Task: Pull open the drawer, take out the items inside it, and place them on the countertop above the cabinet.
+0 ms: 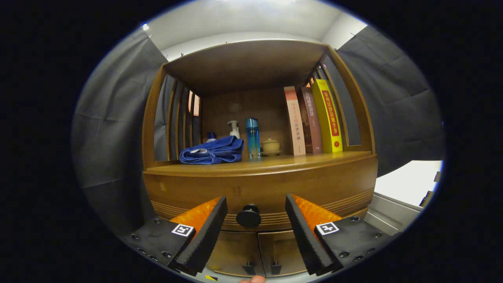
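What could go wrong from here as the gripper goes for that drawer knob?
The gripper is open, its fingers either side of the round black knob and not yet on it. The knob is small and rounded, so the pads could slip off when pulling. It also sits nearer the left finger, so closing may push it sideways rather than clamp it squarely. Later, the countertop already holds a blue towel, bottles and books, so placed items could knock them.

Blue towel (pixel 212 151), pump bottle (pixel 234 129), blue bottle (pixel 252 137), small lidded pot (pixel 270 146), three upright books (pixel 312 120).
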Demonstrator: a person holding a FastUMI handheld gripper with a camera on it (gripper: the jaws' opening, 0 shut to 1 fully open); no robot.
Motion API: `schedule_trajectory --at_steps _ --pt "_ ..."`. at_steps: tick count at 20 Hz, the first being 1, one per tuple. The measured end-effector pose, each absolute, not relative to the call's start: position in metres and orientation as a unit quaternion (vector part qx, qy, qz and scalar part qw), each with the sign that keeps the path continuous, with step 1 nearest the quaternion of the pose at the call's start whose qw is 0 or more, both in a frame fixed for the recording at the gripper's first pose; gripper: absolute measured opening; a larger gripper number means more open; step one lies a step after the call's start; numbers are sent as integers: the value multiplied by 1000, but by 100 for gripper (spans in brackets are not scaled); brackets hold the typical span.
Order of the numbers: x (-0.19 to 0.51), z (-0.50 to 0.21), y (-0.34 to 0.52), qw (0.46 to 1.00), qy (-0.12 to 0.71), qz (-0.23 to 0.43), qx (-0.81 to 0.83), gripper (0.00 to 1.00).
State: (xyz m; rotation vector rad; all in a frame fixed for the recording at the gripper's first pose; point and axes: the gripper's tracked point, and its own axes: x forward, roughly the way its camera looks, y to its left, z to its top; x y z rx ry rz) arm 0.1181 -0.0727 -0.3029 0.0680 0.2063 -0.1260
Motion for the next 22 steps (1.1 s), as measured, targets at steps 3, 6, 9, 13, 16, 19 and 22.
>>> schedule_trajectory --at_steps 3,6,9,13,16,19,22 --pt "127 -318 -68 991 117 -57 24 97" --pt "132 -332 -62 989 134 -53 34 97" --pt "148 -344 -57 987 147 -51 27 97" --pt "153 -352 -47 987 151 -52 19 97" --pt "152 -353 -51 986 152 -67 30 90" --pt "153 -353 -58 985 151 -79 18 74" --pt "153 -355 -58 985 153 -74 22 58"
